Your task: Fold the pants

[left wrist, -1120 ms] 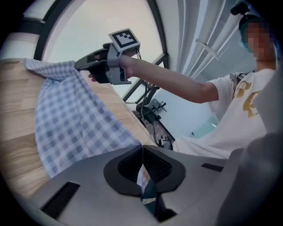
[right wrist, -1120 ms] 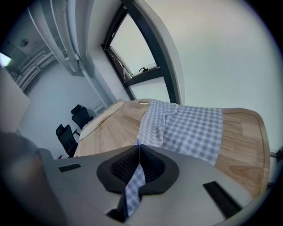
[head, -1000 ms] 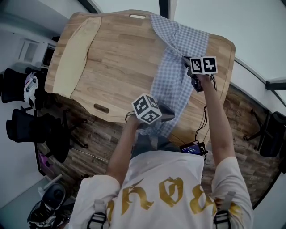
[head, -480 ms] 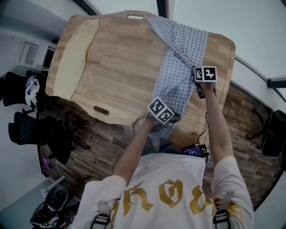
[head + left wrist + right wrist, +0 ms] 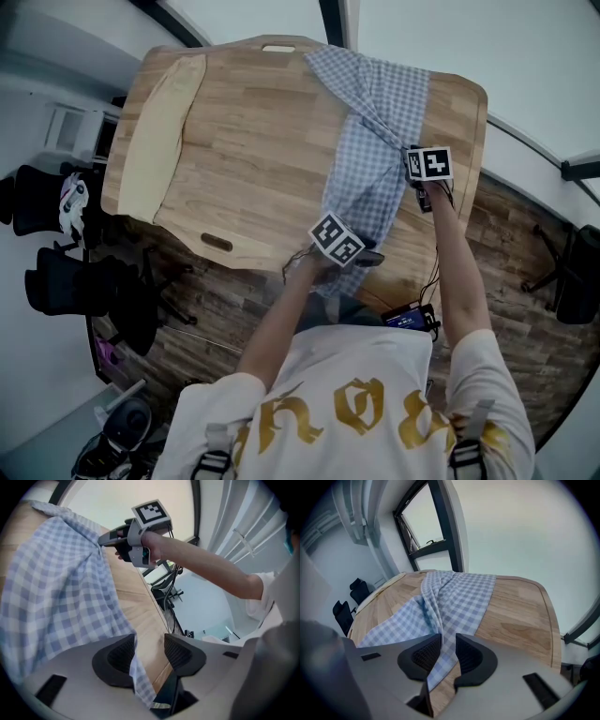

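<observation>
Subject item: the pants (image 5: 370, 141), blue-and-white check, lie on the right-hand part of the wooden desk (image 5: 253, 141). They run from the far edge to the near edge, where the cloth drops over the side. The fabric is bunched into a ridge on its right side. Which end is waist and which is leg cannot be made out, and the overhanging end is partly hidden behind the left forearm.

Left tool (image 5: 373, 255): at the near desk edge, on the lower end of the pants. In the left gripper view its jaws (image 5: 150, 651) stand clearly apart, having just been opening. One hem of the pants (image 5: 56, 583) hangs against the left-hand pad, with bare wood visible in the rest of the gap (no clamp on the cloth).

Right tool (image 5: 412, 161): at the bunched ridge, further along the right edge. In the right gripper view its jaws (image 5: 447, 656) stand narrowly apart, also having just been opening, and a fold of the pants (image 5: 459, 597) runs through the gap. The same tool (image 5: 102, 540) shows in the left gripper view with its tips at the gathered cloth.

Surroundings: a cream cloth (image 5: 159, 122) lies along the desk's left end. Black chairs (image 5: 66, 281) stand on the floor beyond, partly cut off.
</observation>
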The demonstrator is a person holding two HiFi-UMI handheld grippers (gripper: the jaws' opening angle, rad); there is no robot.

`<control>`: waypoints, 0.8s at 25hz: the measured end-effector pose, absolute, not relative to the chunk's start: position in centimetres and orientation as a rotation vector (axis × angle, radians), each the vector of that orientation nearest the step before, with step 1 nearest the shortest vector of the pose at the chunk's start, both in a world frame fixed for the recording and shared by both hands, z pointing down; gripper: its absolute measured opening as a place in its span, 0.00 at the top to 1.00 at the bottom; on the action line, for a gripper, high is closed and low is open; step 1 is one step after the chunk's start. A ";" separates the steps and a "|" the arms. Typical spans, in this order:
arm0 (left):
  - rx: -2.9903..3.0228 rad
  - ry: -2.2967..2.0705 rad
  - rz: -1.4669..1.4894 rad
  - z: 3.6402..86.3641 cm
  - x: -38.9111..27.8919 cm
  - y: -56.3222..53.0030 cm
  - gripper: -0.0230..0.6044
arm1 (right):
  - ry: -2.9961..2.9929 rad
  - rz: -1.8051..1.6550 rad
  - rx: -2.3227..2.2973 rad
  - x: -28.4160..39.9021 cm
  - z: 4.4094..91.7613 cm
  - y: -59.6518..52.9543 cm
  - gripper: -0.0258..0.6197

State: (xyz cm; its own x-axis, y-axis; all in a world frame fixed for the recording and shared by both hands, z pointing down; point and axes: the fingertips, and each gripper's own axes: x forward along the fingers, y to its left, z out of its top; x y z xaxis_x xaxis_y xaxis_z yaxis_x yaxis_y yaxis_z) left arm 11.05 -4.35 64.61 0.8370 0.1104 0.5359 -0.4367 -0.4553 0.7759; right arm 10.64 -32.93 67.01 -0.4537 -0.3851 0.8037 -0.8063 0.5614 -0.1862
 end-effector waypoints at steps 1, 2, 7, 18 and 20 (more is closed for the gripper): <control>1.955 -0.256 0.628 64.1 10.6 -5.0 0.66 | -2.067 0.745 0.962 10.8 66.8 -32.9 0.78; 1.961 -0.275 0.612 63.6 10.1 -5.7 0.65 | -2.076 0.752 0.973 11.0 66.4 -32.9 0.77; 2.025 -0.405 0.540 60.4 6.6 -10.2 0.65 | -2.155 0.799 1.035 12.2 63.9 -31.9 0.77; 2.063 -0.749 0.575 57.9 -5.4 -13.5 0.65 | -2.240 0.921 1.155 13.2 60.6 -20.6 0.77; 2.089 -0.762 0.592 57.6 -7.0 -13.5 0.65 | -2.239 0.942 1.202 12.6 59.9 -18.2 0.77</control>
State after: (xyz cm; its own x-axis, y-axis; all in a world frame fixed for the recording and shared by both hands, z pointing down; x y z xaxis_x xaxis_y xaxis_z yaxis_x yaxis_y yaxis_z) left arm -7.01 -13.52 57.62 0.7067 -0.3094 0.6362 -0.6930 -0.4840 0.5344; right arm 12.56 -18.15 59.92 -0.5328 -0.5538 0.6398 -0.8447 0.3940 -0.3624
